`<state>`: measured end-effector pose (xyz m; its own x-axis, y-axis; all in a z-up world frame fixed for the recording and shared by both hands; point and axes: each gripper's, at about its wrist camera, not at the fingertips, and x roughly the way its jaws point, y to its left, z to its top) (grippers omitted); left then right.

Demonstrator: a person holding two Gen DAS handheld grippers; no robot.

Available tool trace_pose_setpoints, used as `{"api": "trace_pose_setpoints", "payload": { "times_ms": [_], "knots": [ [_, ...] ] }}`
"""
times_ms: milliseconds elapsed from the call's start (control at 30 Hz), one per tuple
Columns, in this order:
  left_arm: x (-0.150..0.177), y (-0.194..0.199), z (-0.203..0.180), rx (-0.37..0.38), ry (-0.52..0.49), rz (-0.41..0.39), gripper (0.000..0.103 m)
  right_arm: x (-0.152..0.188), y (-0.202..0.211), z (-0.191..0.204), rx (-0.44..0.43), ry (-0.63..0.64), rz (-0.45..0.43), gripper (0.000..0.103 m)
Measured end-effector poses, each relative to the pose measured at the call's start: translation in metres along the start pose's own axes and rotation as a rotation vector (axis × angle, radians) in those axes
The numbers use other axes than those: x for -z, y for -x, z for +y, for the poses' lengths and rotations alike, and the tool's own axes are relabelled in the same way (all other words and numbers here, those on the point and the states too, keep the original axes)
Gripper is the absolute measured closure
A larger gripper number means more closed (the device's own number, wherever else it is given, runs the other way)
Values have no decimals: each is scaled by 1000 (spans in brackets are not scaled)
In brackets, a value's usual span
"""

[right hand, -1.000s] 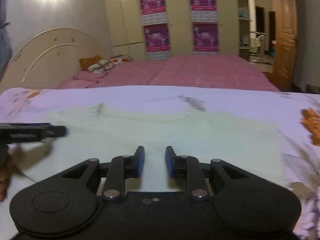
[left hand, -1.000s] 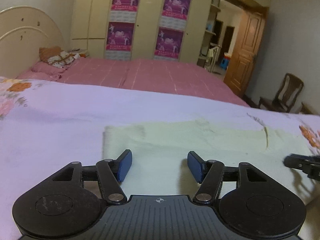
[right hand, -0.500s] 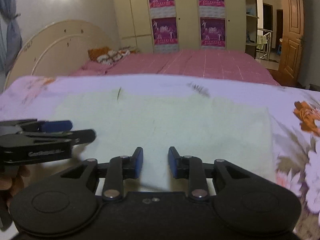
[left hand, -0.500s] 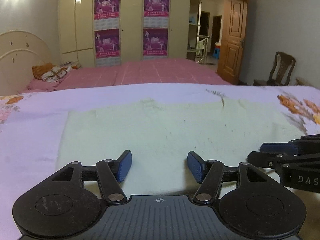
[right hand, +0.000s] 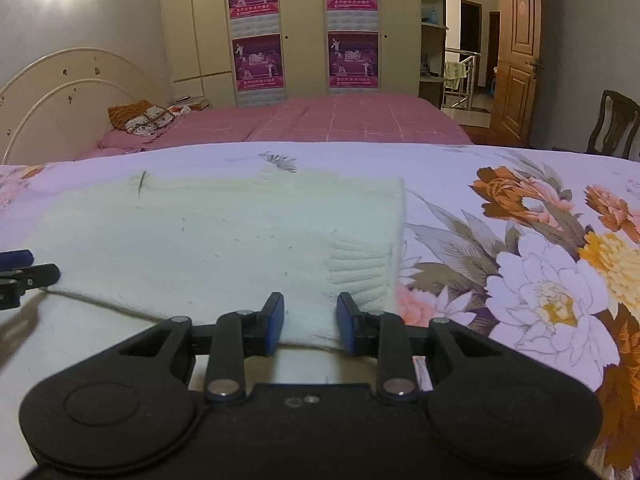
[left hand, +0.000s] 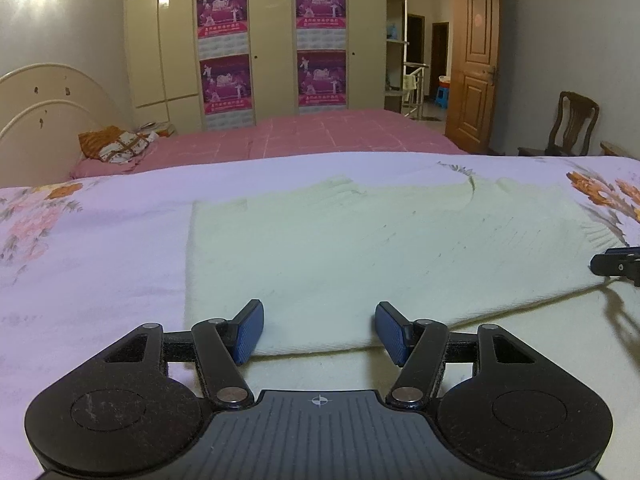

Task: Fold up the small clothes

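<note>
A pale cream knitted garment (left hand: pixel 340 248) lies flat on the floral lilac bedsheet (left hand: pixel 100 248), with a folded layer over a lower layer near me. It also shows in the right wrist view (right hand: pixel 224 240). My left gripper (left hand: pixel 318 330) is open and empty, its blue pads at the folded layer's near left edge. My right gripper (right hand: pixel 310 322) is open and empty, its pads either side of the near right corner by the ribbed hem. Each gripper's tip shows at the edge of the other's view.
A pink bed (left hand: pixel 304 136) with pillows (left hand: pixel 116 146) stands behind, then a wardrobe with purple posters (left hand: pixel 224 48). A wooden door (left hand: pixel 474 68) and a chair (left hand: pixel 572 124) are at the right. The sheet's flower print (right hand: pixel 552 264) lies right of the garment.
Both grippers have drawn back toward the garment's near edge and apart toward its left and right ends. The right gripper's jaws have opened wider. A folded near edge now shows.
</note>
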<state>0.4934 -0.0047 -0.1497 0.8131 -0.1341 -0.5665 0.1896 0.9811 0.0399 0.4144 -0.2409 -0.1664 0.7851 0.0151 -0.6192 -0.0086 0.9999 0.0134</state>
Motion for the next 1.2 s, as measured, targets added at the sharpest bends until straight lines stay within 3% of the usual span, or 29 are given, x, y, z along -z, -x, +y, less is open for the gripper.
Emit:
{"api": "trace_pose_setpoints", "payload": {
  "times_ms": [200, 333, 367, 433, 533, 567, 633, 733, 833, 933, 1000, 1100, 1200],
  "knots": [
    [0, -4, -3, -4, -14, -5, 41, -4, 3, 5, -18, -8, -22, 72],
    [-7, -5, 8, 25, 43, -7, 40, -2, -5, -6, -4, 37, -12, 75],
    [-15, -6, 7, 39, 31, -41, 40, -3, -3, -9, -3, 41, -15, 75],
    [-38, -25, 4, 36, -24, -64, 40, -11, -2, -10, -22, 33, -43, 72],
    [-55, -64, 12, 15, -31, -24, 40, -31, -17, -9, -10, 20, -85, 71],
    [-55, -77, 18, -8, -17, -4, 40, -35, -25, -11, 8, 2, -85, 71],
    [-49, -92, 32, 21, 54, 11, 39, -36, -43, -16, 30, -7, -57, 71],
    [-49, -87, 36, 22, 87, 5, 39, -27, -50, -20, 15, -12, -50, 70],
    [-44, -59, 26, 43, 47, -63, 39, -30, -39, -16, 36, 2, -56, 69],
    [-22, -52, 19, 95, 56, -14, 39, -26, -25, -9, 4, 43, -91, 63],
    [-17, -52, 15, 67, 21, -12, 38, -15, -35, -7, -10, 63, -32, 57],
    [-19, -48, 12, 46, -7, 13, 37, -18, -34, -4, 7, 63, -29, 57],
    [-17, -13, 2, 30, -45, 15, 37, -27, -14, -6, 5, 1, -14, 58]
  ]
}}
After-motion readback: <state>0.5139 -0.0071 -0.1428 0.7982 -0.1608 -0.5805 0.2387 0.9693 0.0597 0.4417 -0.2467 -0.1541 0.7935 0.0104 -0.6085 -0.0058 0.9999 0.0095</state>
